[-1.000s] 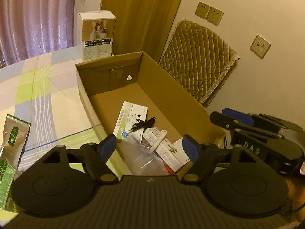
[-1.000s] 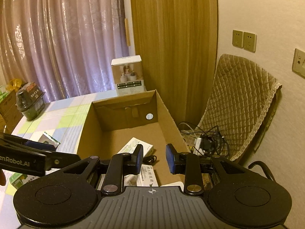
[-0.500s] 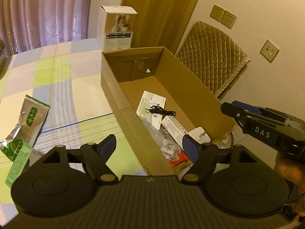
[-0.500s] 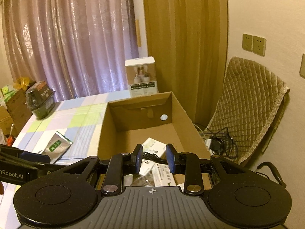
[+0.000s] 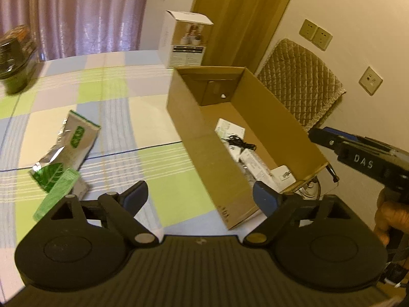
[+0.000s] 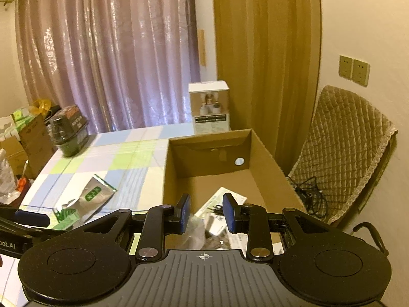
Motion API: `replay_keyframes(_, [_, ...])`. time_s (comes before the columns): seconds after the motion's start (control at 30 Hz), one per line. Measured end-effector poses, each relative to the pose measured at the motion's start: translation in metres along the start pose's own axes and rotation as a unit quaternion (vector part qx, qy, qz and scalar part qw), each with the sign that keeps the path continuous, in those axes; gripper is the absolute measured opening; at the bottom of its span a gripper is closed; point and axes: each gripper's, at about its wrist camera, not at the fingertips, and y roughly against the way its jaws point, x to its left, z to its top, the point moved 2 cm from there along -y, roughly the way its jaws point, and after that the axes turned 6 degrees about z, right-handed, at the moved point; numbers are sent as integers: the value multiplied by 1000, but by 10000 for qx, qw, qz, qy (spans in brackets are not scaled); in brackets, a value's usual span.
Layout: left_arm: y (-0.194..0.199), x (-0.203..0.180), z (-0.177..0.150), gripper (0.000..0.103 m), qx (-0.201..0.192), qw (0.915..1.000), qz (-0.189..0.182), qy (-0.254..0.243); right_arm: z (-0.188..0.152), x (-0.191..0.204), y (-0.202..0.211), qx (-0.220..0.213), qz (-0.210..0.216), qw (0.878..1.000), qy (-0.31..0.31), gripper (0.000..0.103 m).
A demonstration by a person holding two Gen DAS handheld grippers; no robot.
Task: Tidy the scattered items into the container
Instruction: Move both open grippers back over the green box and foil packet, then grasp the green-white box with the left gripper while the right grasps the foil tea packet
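Note:
An open cardboard box (image 5: 209,168) stands on the checked tablecloth and holds a white leaflet (image 5: 228,128), a black cable (image 5: 239,143) and a white charger (image 5: 283,175). A silver-green pouch (image 5: 74,140) and a green sachet (image 5: 56,192) lie on the cloth, left of the box. My left gripper (image 5: 198,195) hovers over the cloth by the box's near corner. Its jaws are opening, with nothing between them. My right gripper (image 6: 206,212) hangs over the box's (image 6: 204,161) near end. Its pads stand a narrow gap apart and hold nothing.
A white product box (image 5: 186,41) stands behind the cardboard box. A dark tub (image 5: 15,58) sits at the far left of the table. A quilted chair (image 6: 345,153) with tangled cables (image 6: 309,194) is to the right. A hand (image 5: 386,215) holds the right gripper.
The left gripper has swung left off the box toward the pouches, and its jaws have widened. The right gripper has drawn back from the box, its gap unchanged.

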Motion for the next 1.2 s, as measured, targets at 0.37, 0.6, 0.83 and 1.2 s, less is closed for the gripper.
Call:
replay_keyframes(0.37, [33, 50, -26, 100, -75, 9988, 363, 325, -2, 42, -6, 176, 234, 9995, 154, 35])
replay_keyframes(0.6, [49, 84, -44, 102, -64, 9966, 747, 333, -4, 73, -13, 151, 516, 9980, 345, 103])
replay_keyframes(0.83, [54, 132, -57, 102, 45, 9935, 1128, 157, -10, 100, -37, 381, 845, 9950, 384, 103])
replay_keyframes(1.2, [-4, 168, -39, 99, 441, 9897, 883, -1038, -13, 131, -102, 820, 1309, 9868, 487, 103])
